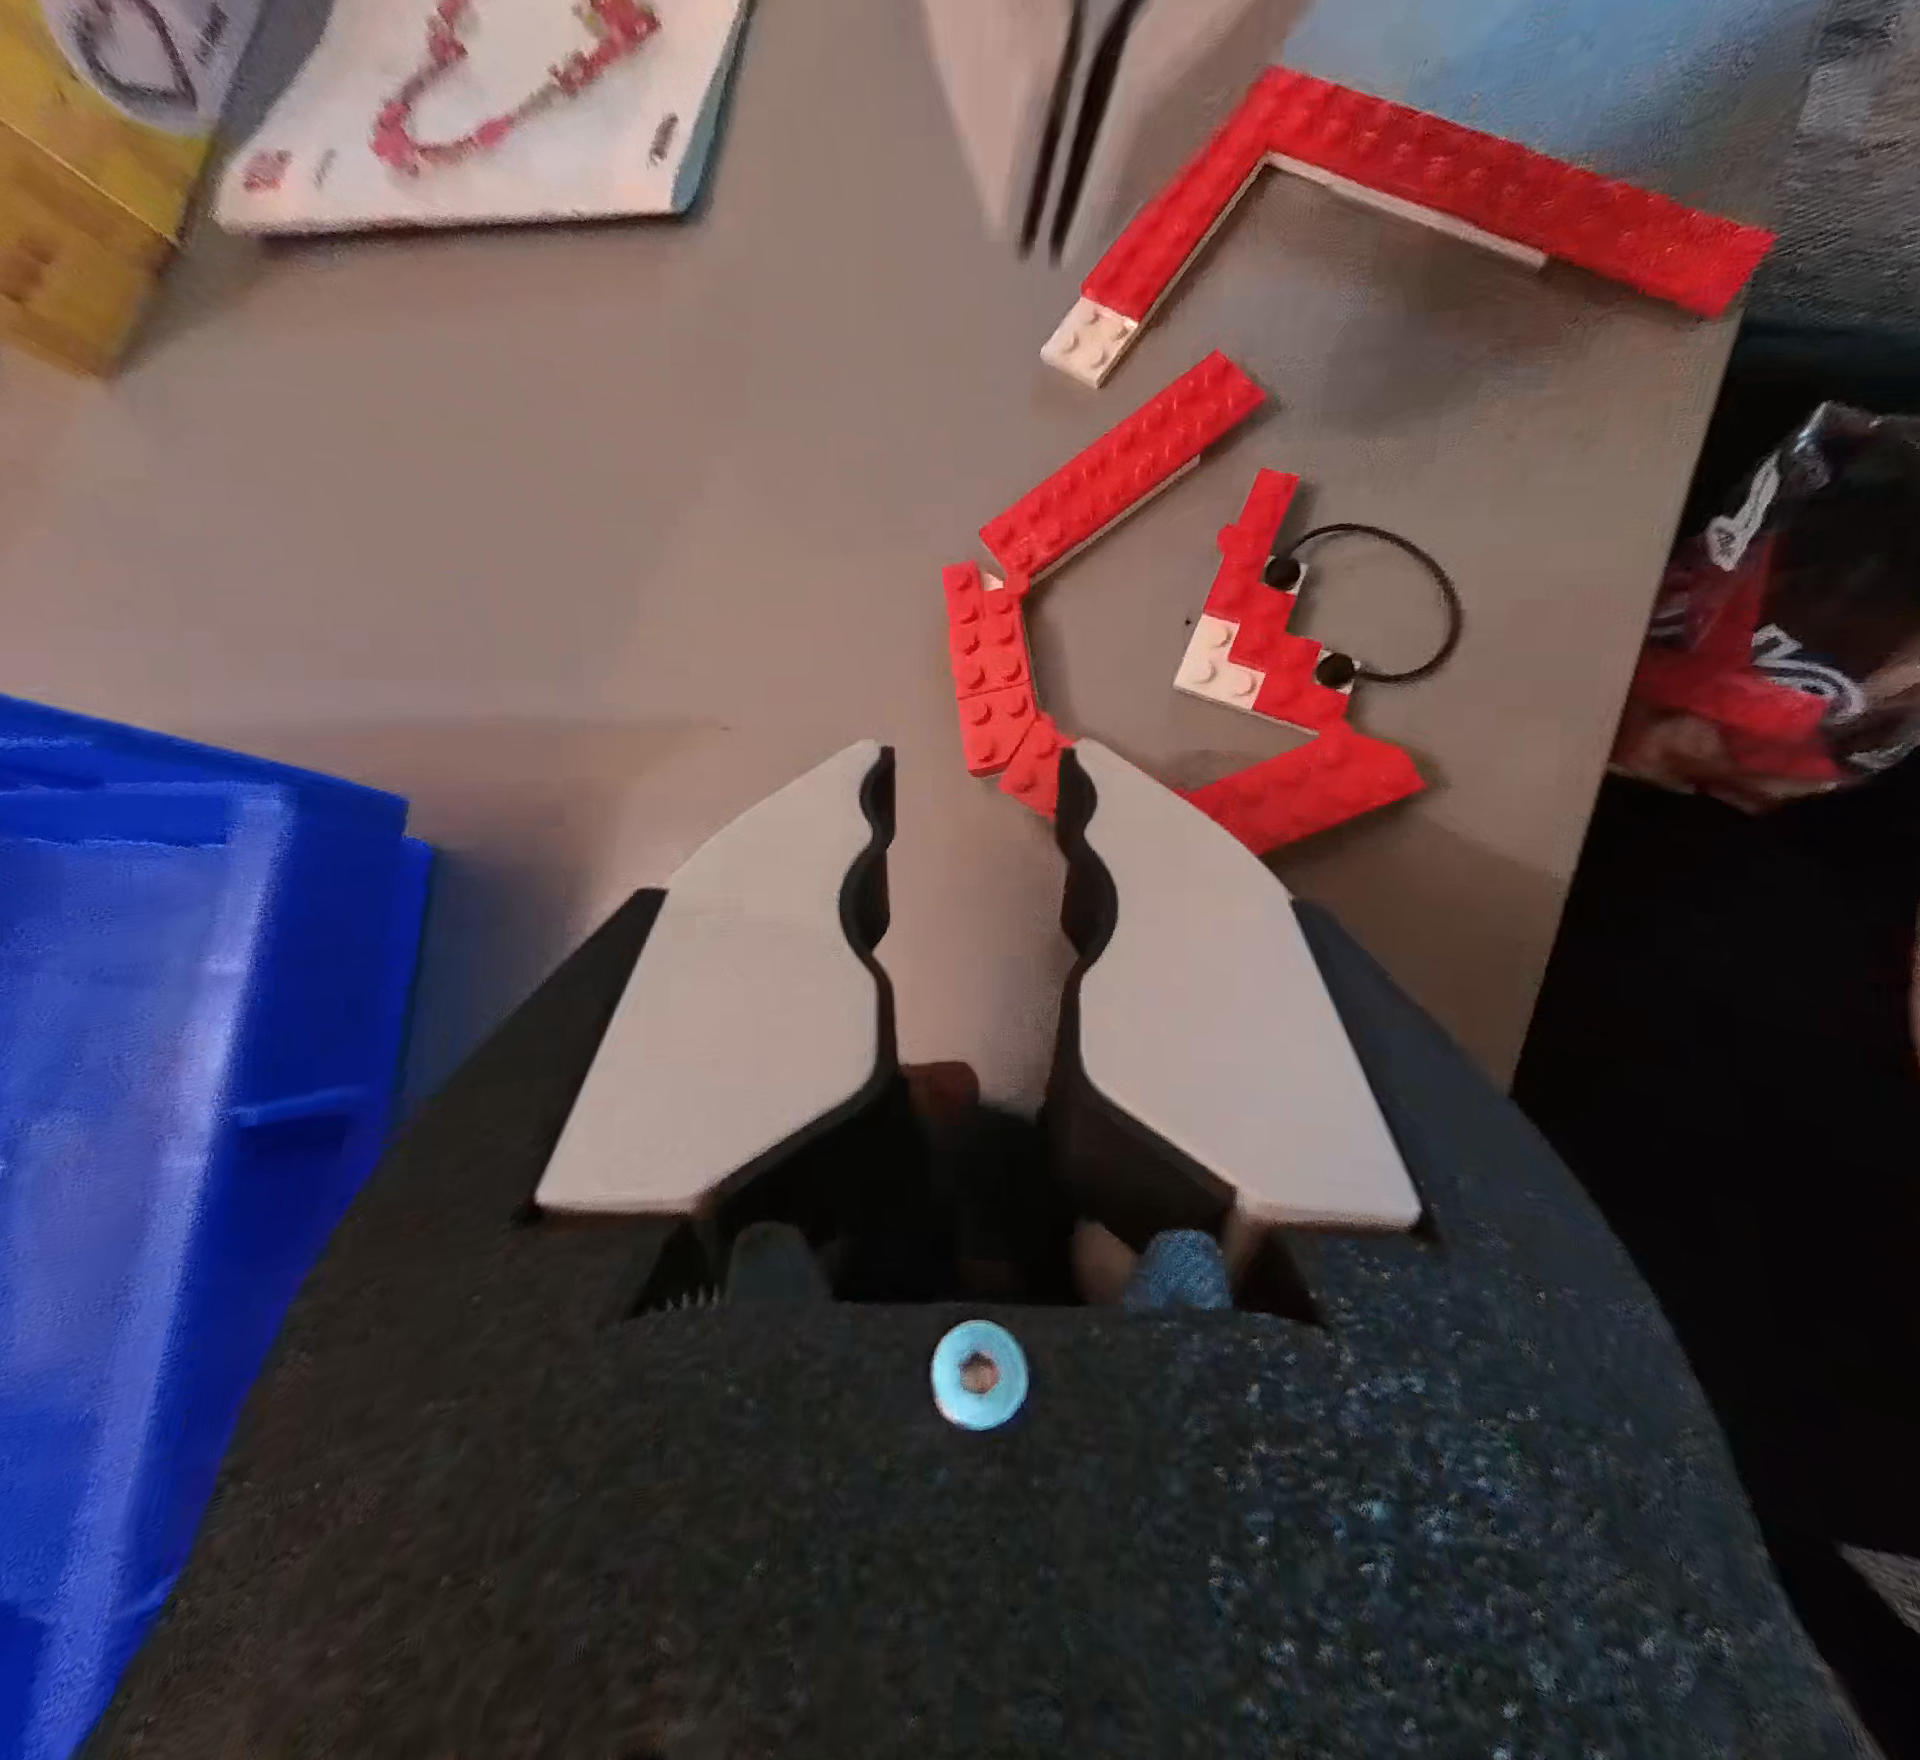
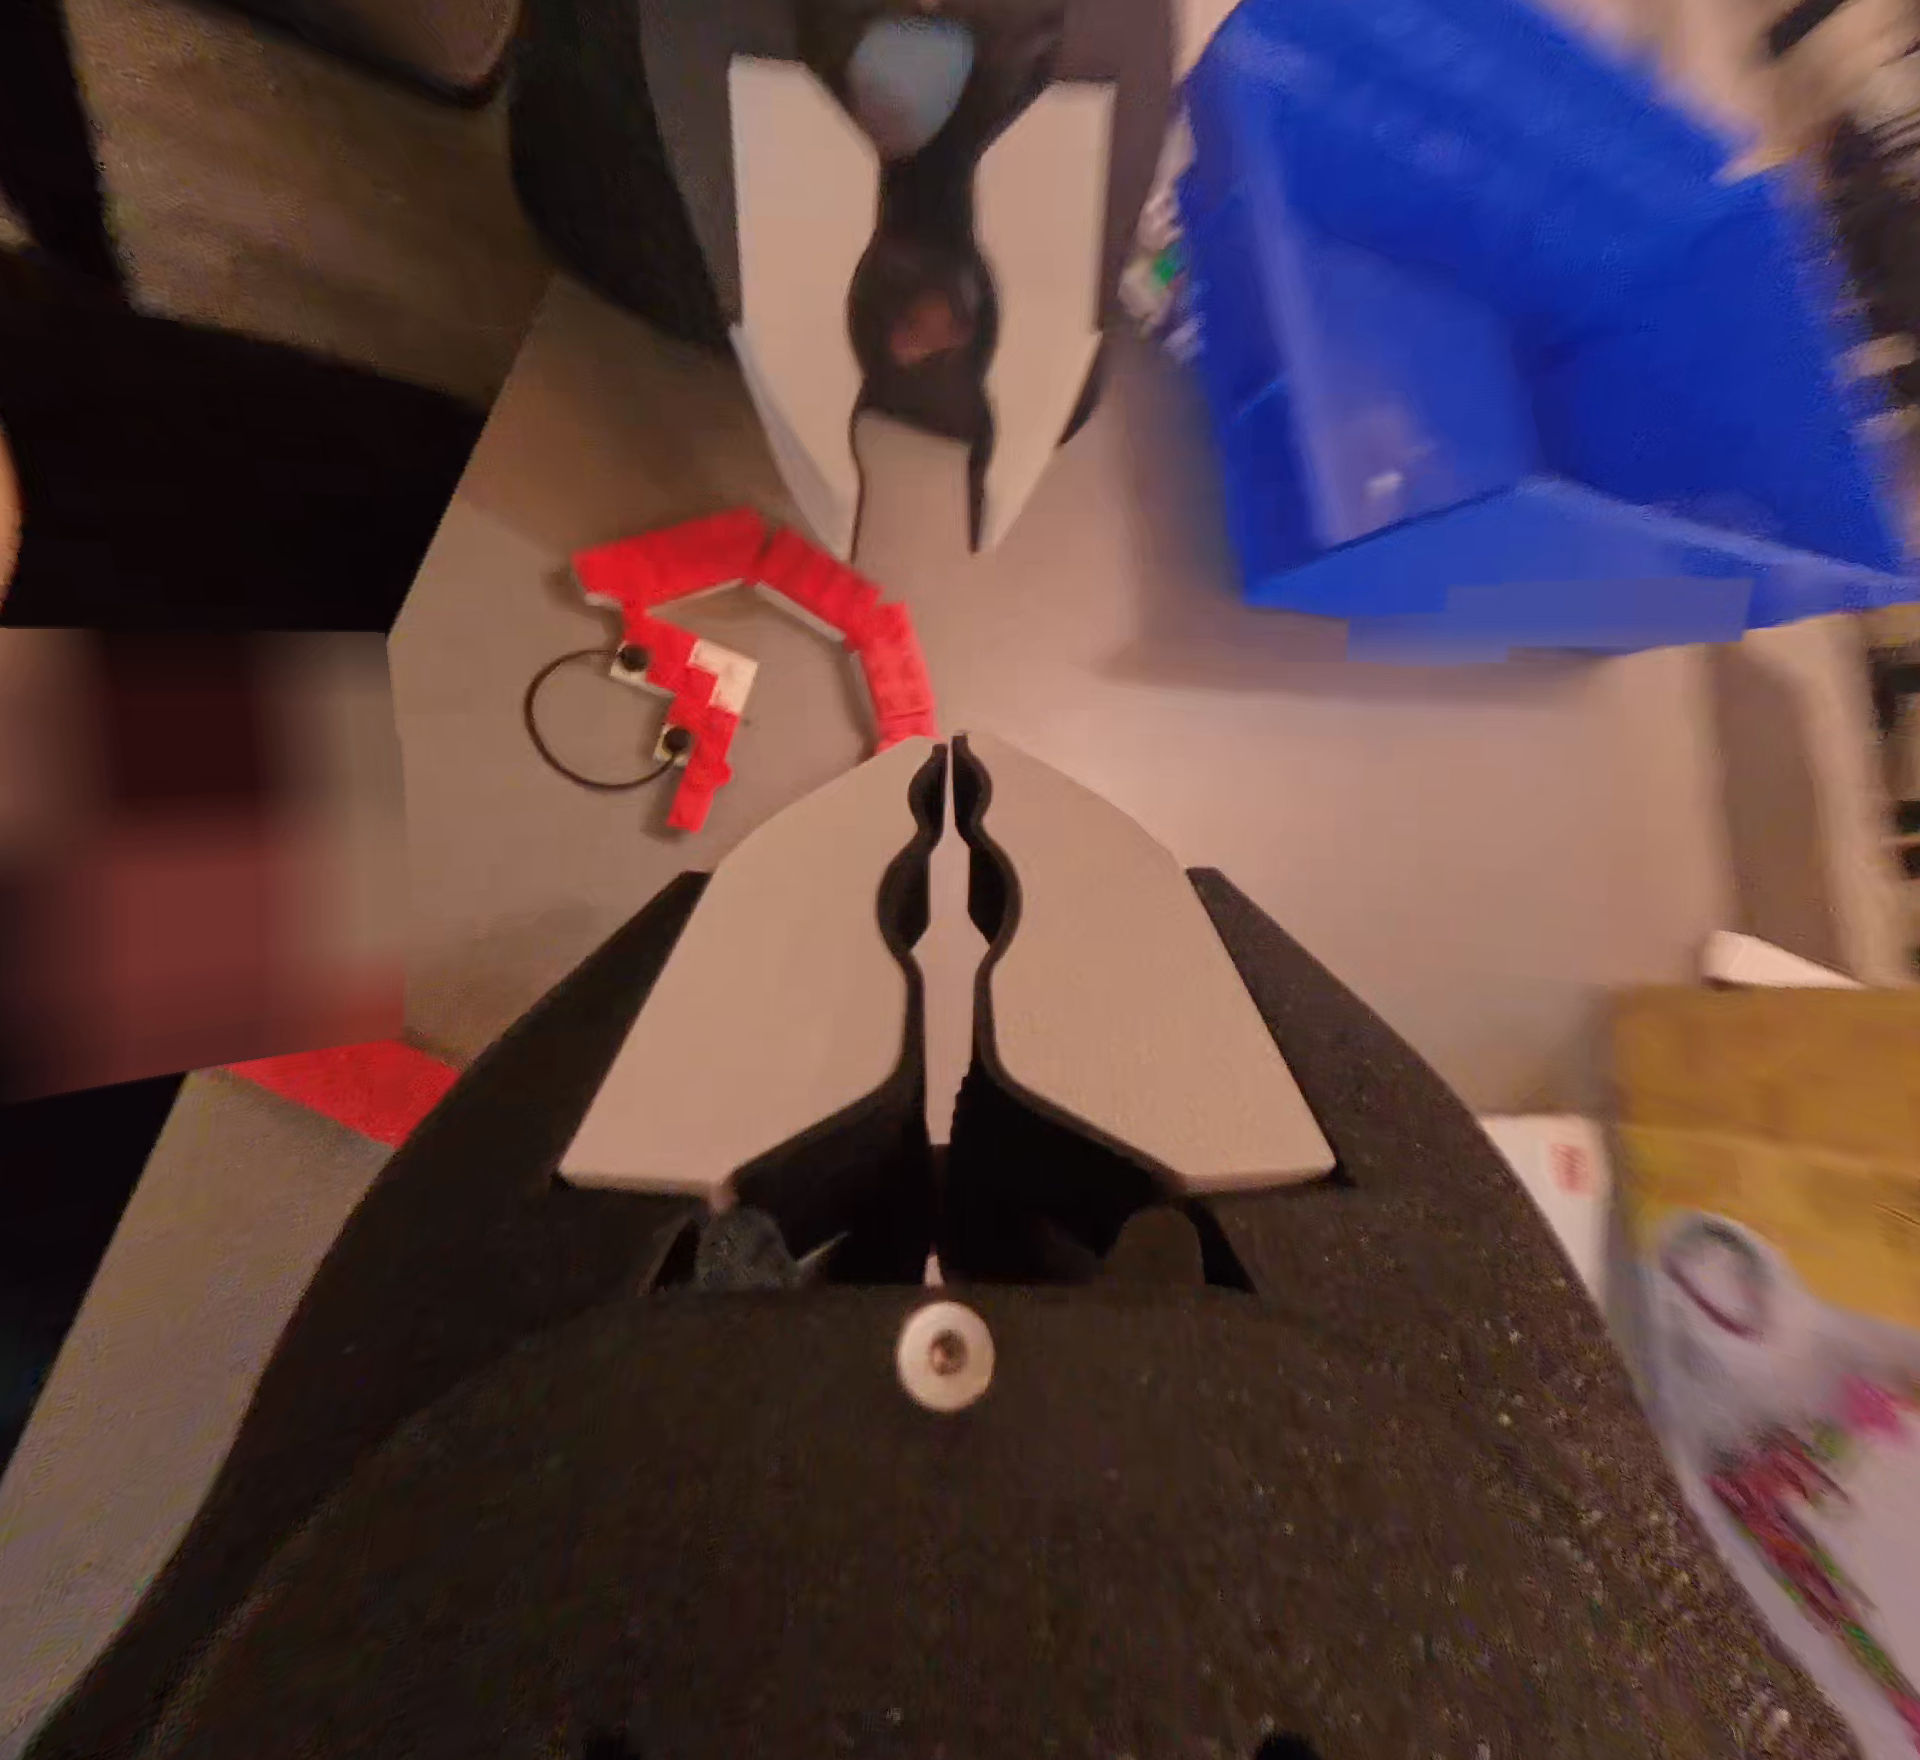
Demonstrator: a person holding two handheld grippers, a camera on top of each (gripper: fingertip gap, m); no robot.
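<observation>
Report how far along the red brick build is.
Done: three red sections lie assembled, an L-shaped strip, a curved chain and a stepped piece. In hand: nothing; left hand-held gripper open, right hand-held gripper shut, empty. Left: sections remain unjoined.

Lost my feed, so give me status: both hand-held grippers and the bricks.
Left hand-held gripper open, empty, beside curved red brick chain. Right hand-held gripper shut, empty, near same chain. Blue bin left of left gripper.
</observation>
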